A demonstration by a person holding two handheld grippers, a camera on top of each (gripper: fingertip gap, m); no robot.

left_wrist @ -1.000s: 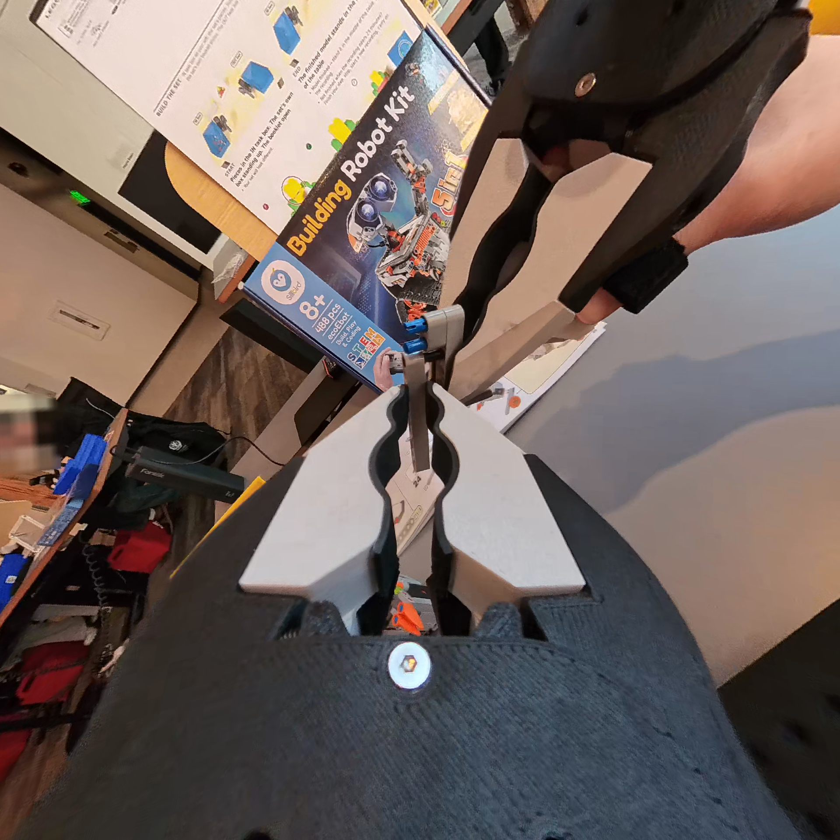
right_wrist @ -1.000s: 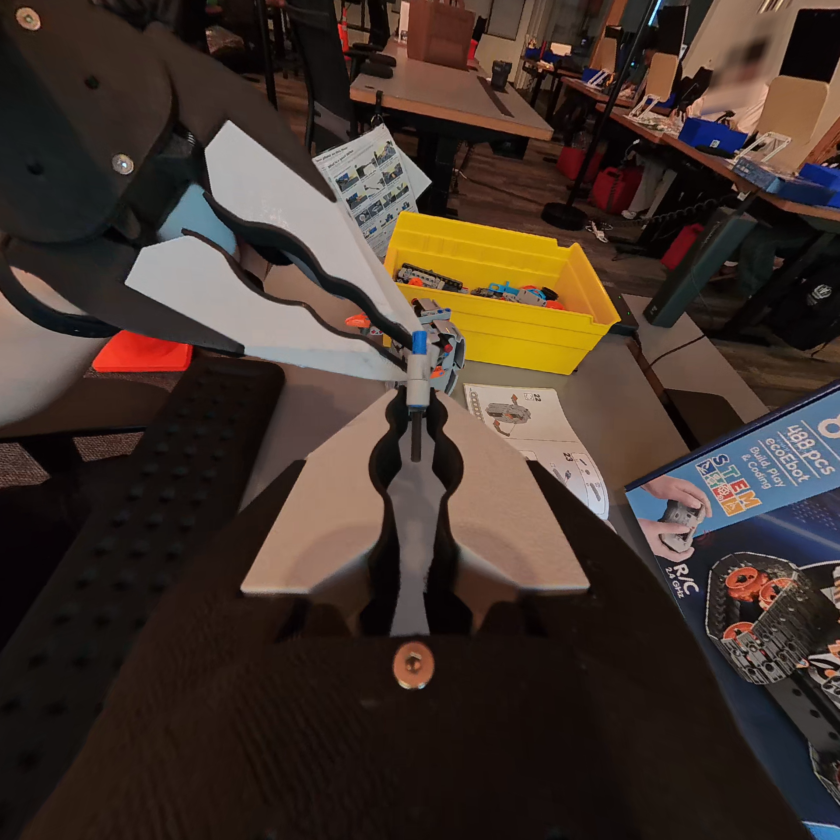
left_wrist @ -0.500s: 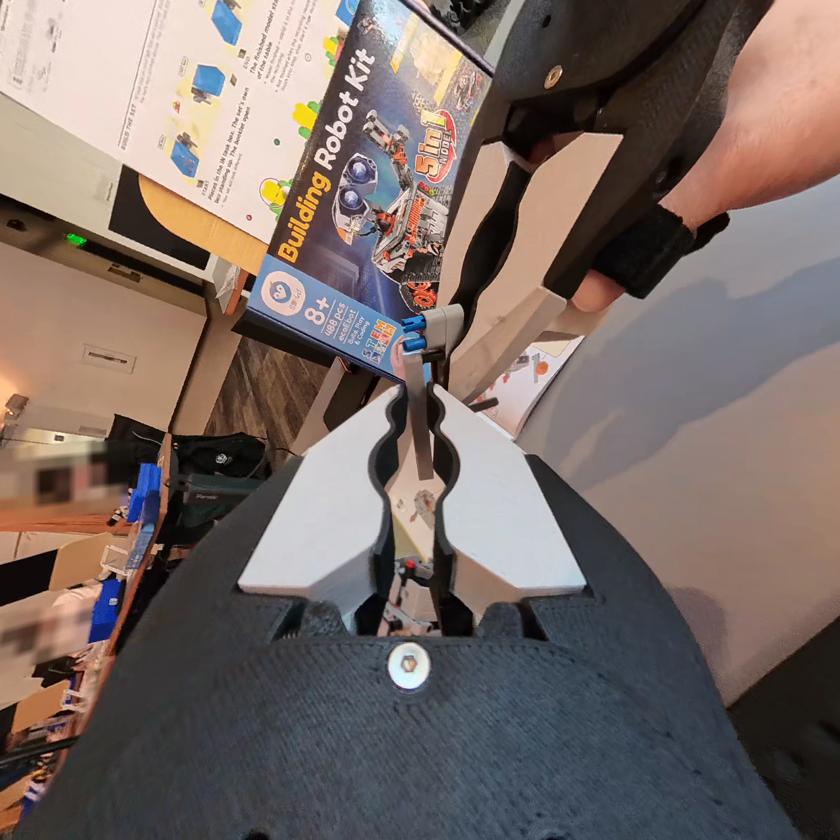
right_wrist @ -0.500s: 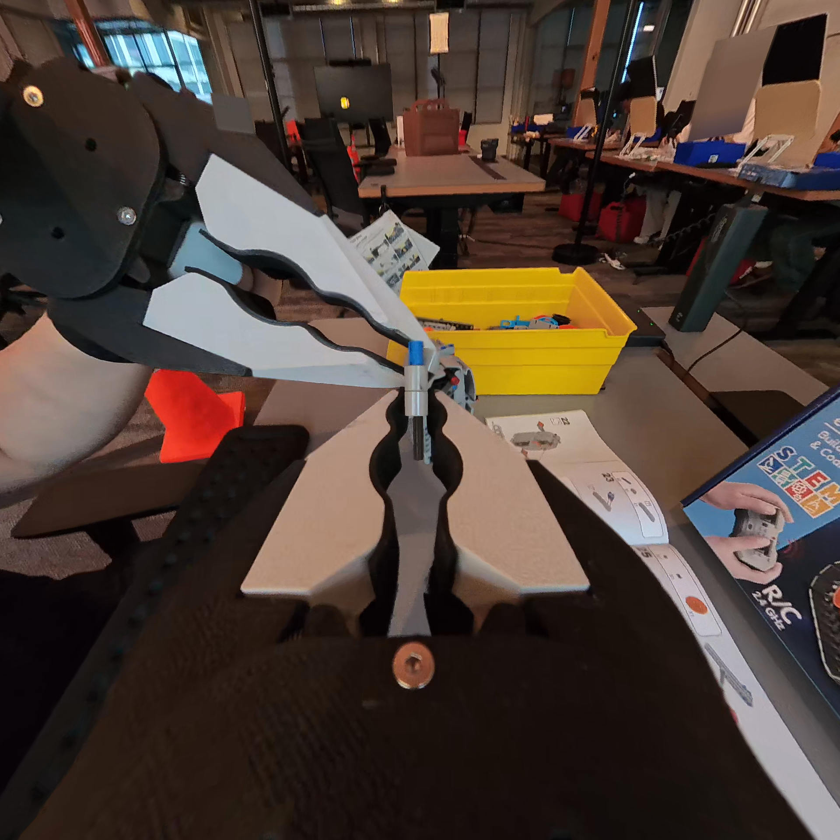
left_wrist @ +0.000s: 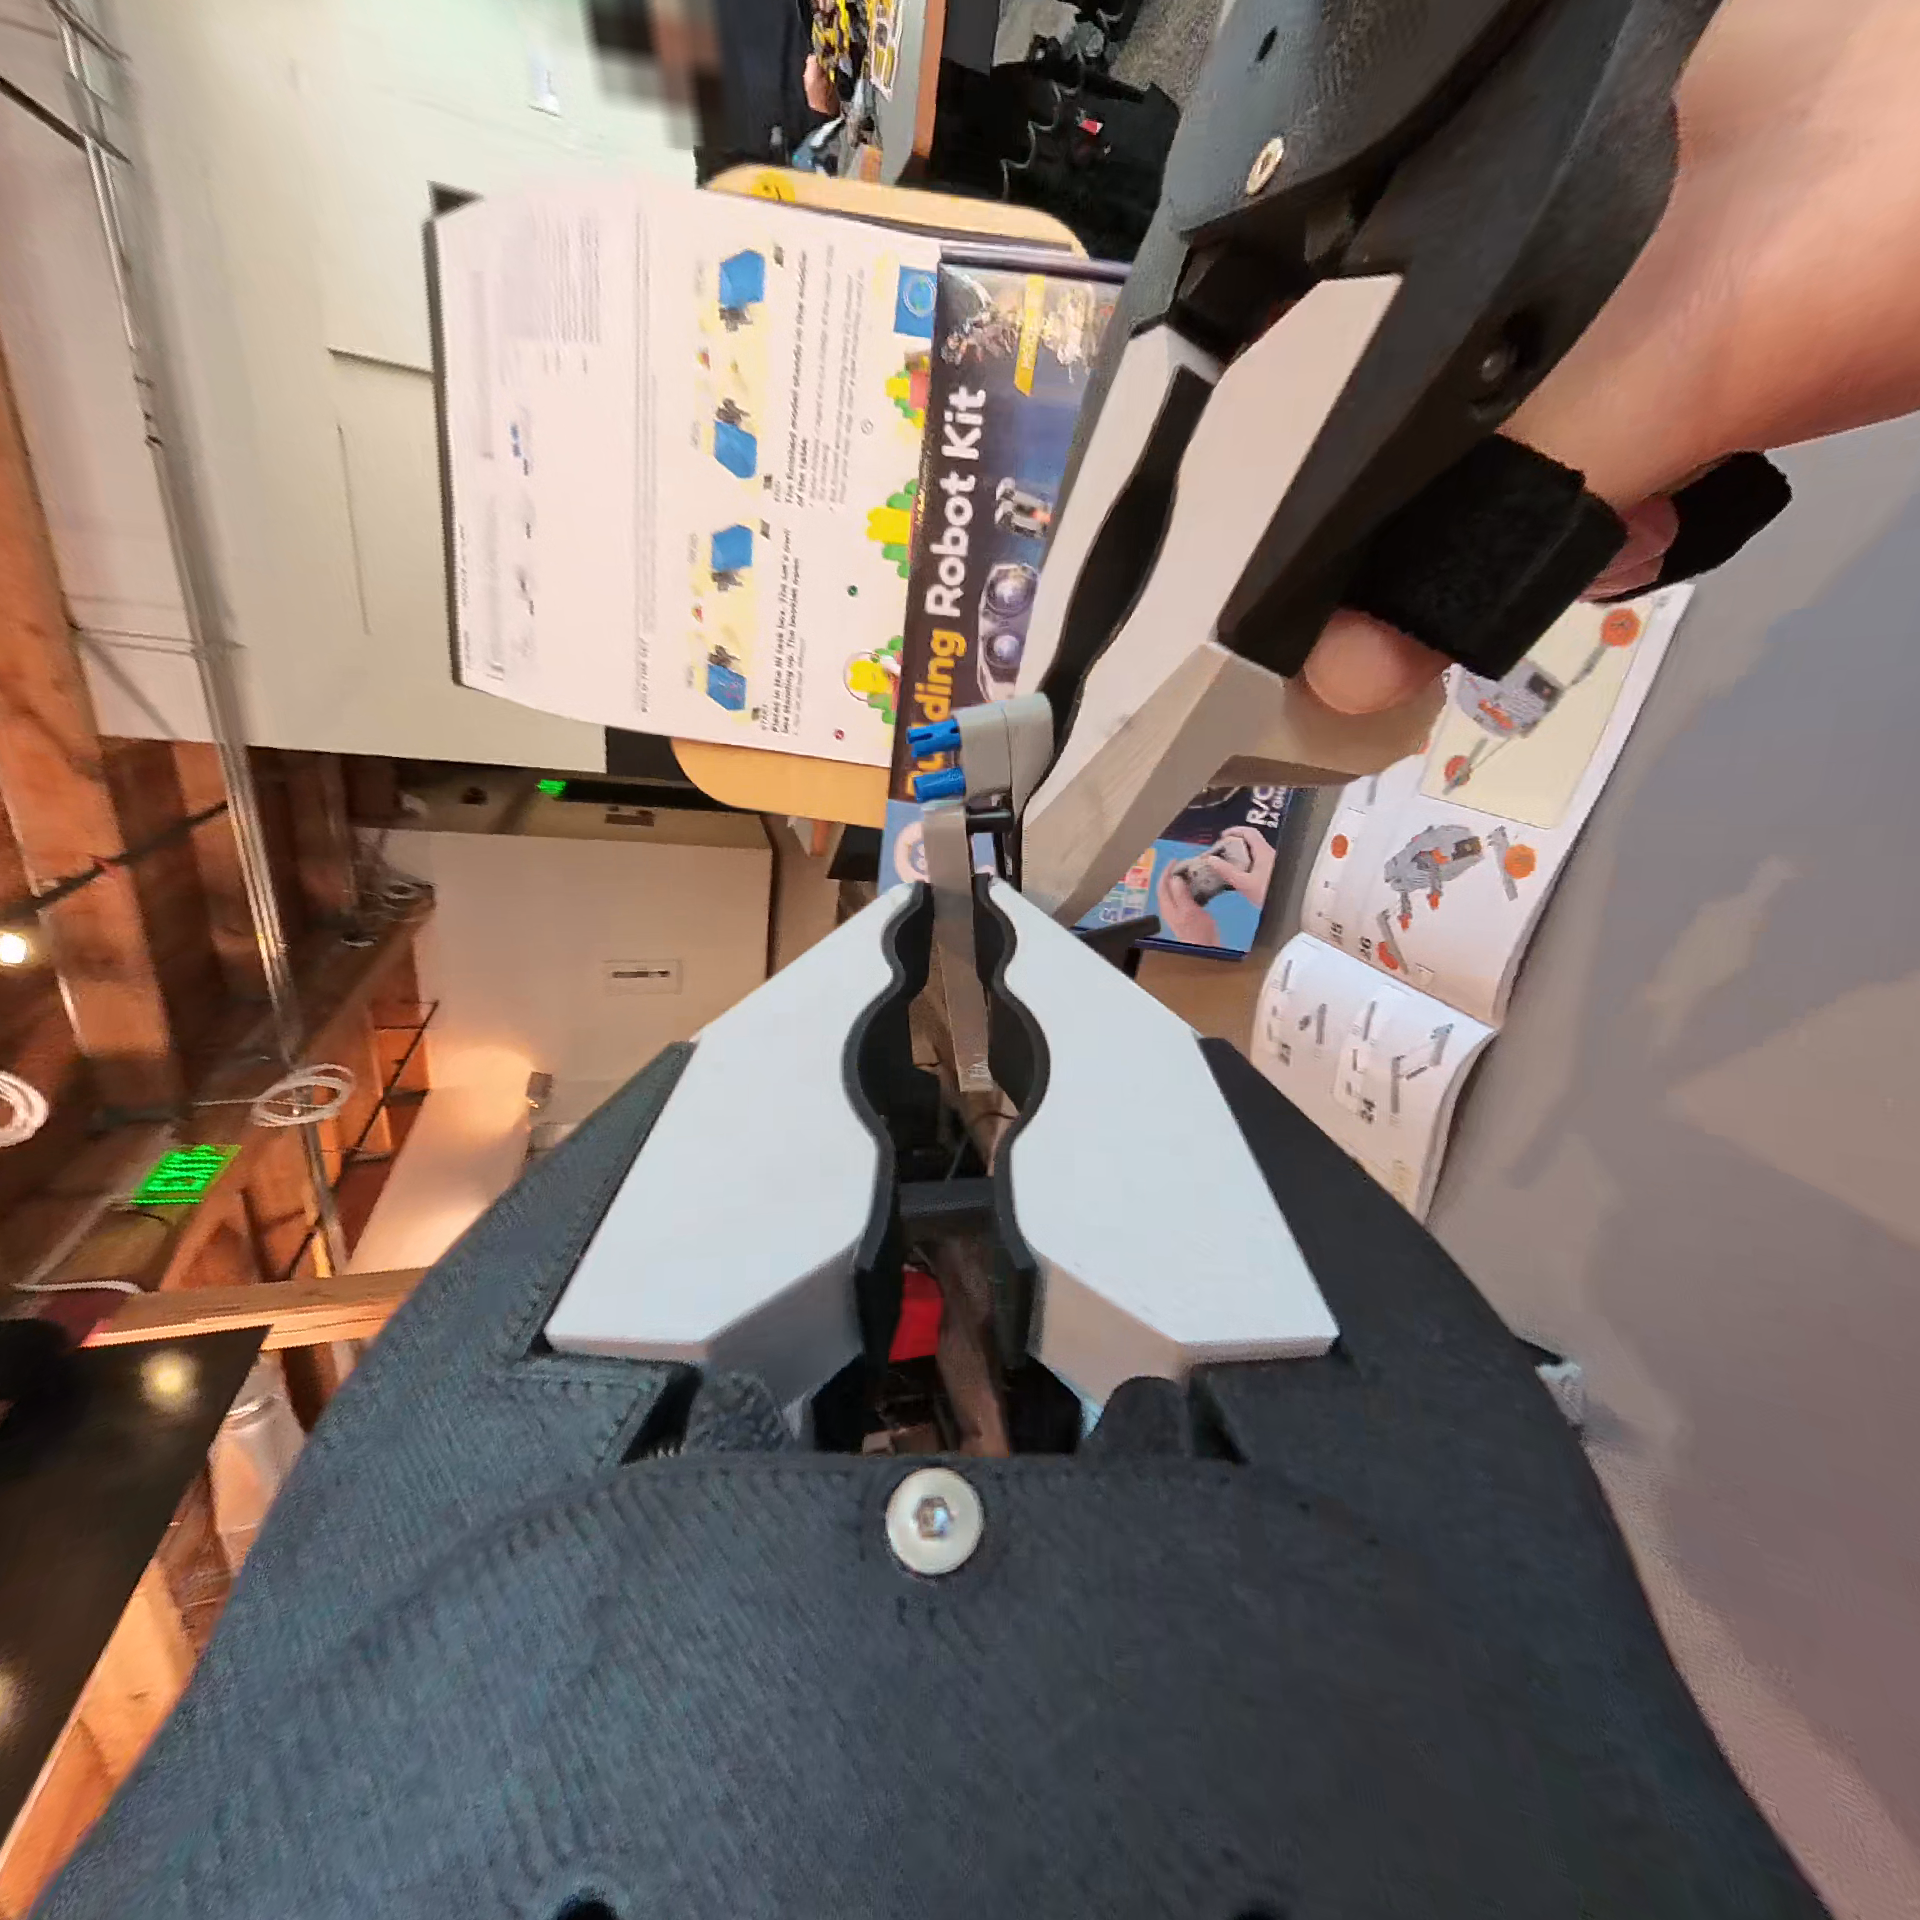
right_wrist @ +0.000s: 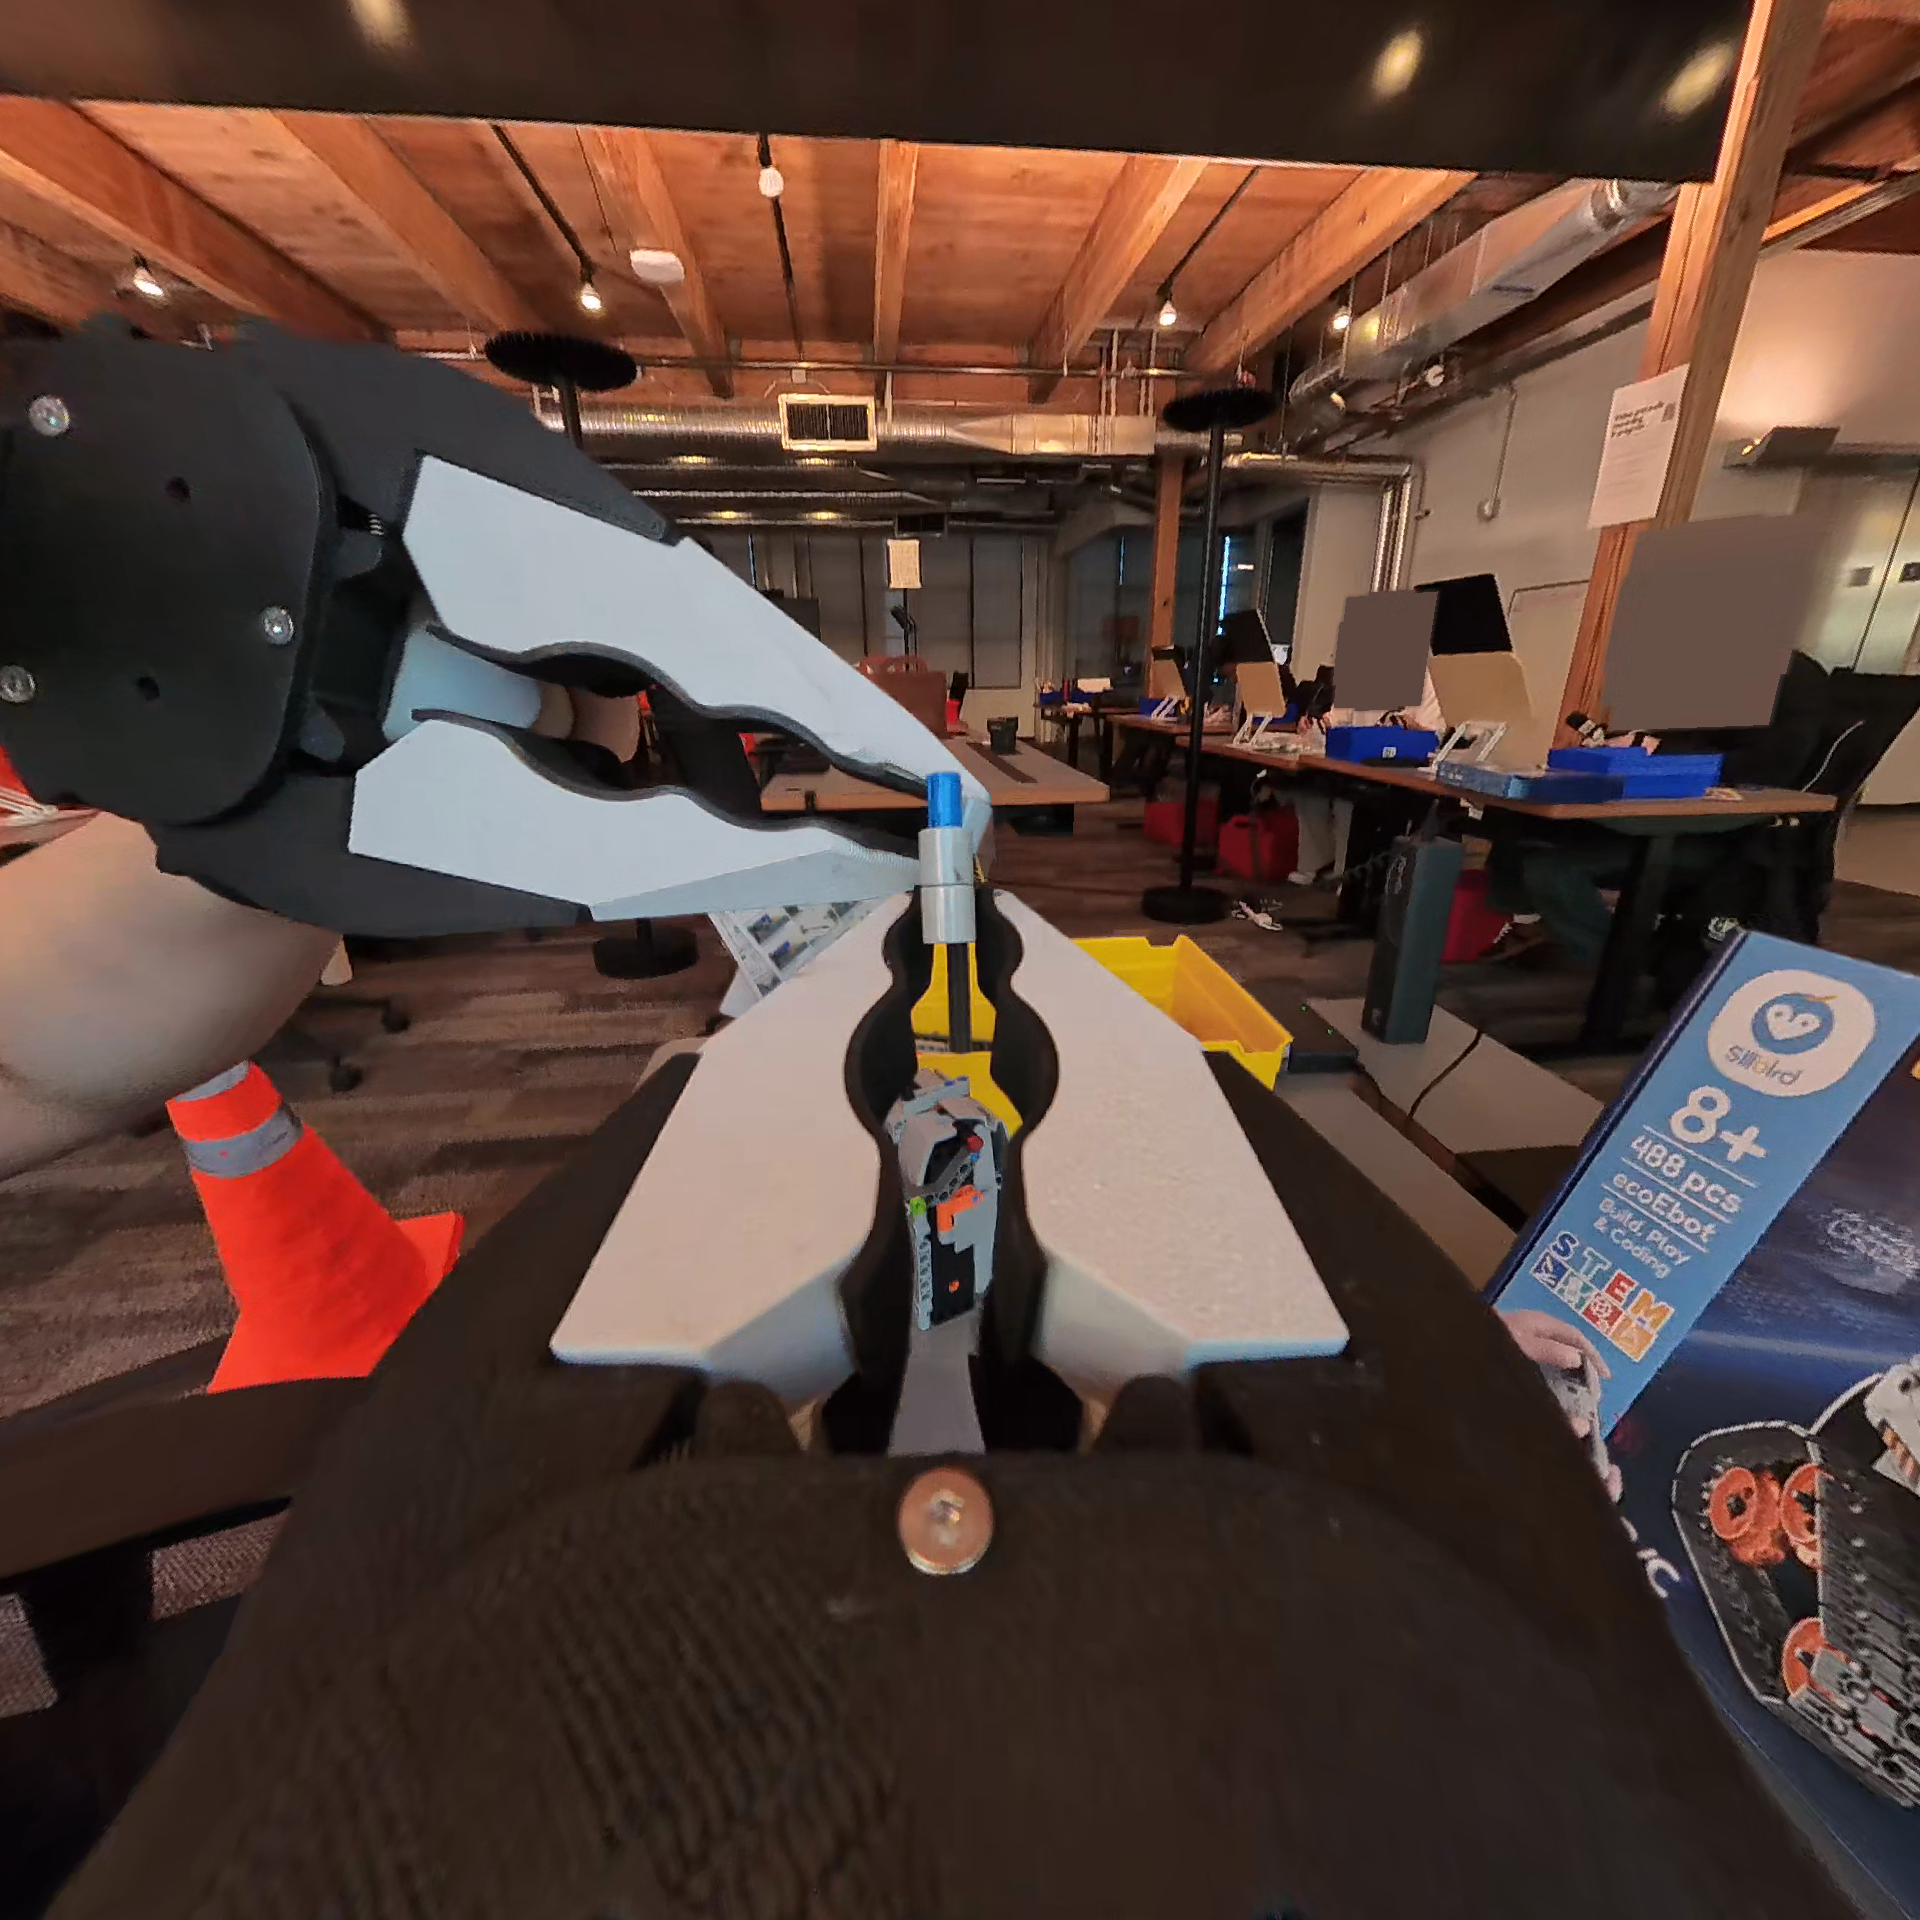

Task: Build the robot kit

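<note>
My left gripper [left_wrist: 951,896] is shut on a flat grey beam [left_wrist: 948,862] that sticks out past its tips. My right gripper [left_wrist: 1029,774] comes in from the upper right, held by a hand, and is shut on a small grey connector [left_wrist: 1003,732] with two blue pins [left_wrist: 933,736]. The beam and the connector meet tip to tip. In the right wrist view my right gripper [right_wrist: 951,920] grips the grey connector [right_wrist: 945,878] with a black axle below it and a blue pin [right_wrist: 943,792] on top. The left gripper [right_wrist: 940,831] reaches in from the left and touches it.
A blue robot kit box [left_wrist: 977,488] [right_wrist: 1662,1195] stands on the grey table [left_wrist: 1714,1039], with an open instruction booklet [left_wrist: 1382,997] beside it. A small partly built model [right_wrist: 945,1174] lies below my right fingers. A yellow bin [right_wrist: 1216,1008] is behind, an orange cone [right_wrist: 301,1226] at left. Less than 4 cm separates the two grippers' tips. Both grippers' tips are roughly 25 centimetres from the small partly built model [right_wrist: 945,1174].
Both grippers have risen and tilted up together, still clamped on their pieces. The right view now looks across the room to the ceiling; the yellow bin has dropped low. The left view has rolled.
</note>
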